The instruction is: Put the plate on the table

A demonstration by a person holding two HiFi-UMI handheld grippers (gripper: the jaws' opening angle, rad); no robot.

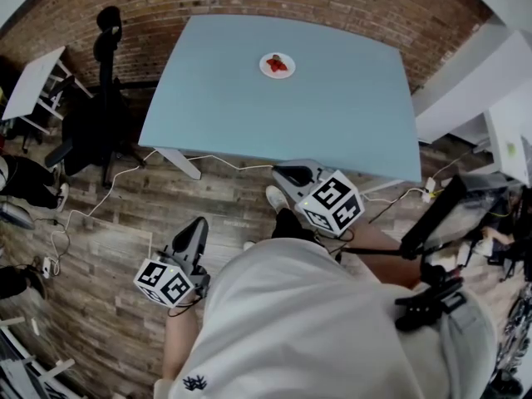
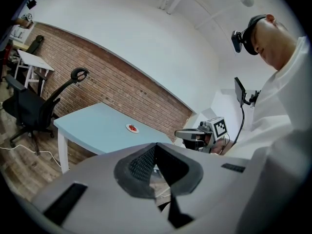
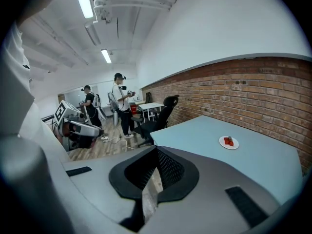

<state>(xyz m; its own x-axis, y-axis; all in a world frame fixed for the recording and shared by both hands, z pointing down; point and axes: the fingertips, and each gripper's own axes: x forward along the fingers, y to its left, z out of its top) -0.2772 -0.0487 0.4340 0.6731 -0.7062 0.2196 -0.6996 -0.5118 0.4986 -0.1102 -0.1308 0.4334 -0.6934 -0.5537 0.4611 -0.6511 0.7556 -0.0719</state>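
Note:
A small white plate (image 1: 277, 65) with red pieces on it rests on the far middle of the light blue table (image 1: 332, 115). The same plate (image 2: 132, 128) shows small in the left gripper view, and the plate (image 3: 228, 142) lies right of centre in the right gripper view. My left gripper (image 1: 198, 223) hangs over the wood floor by my left side, shut and empty. My right gripper (image 1: 287, 173) is held just short of the table's near edge, shut with nothing in it. Both are well apart from the plate.
A black office chair (image 1: 100, 98) stands left of the table, beside a white desk (image 1: 33, 81). White cables (image 1: 108, 194) trail over the wood floor. More white furniture (image 1: 499, 123) lies to the right. Two people (image 3: 119, 106) stand far back in the room.

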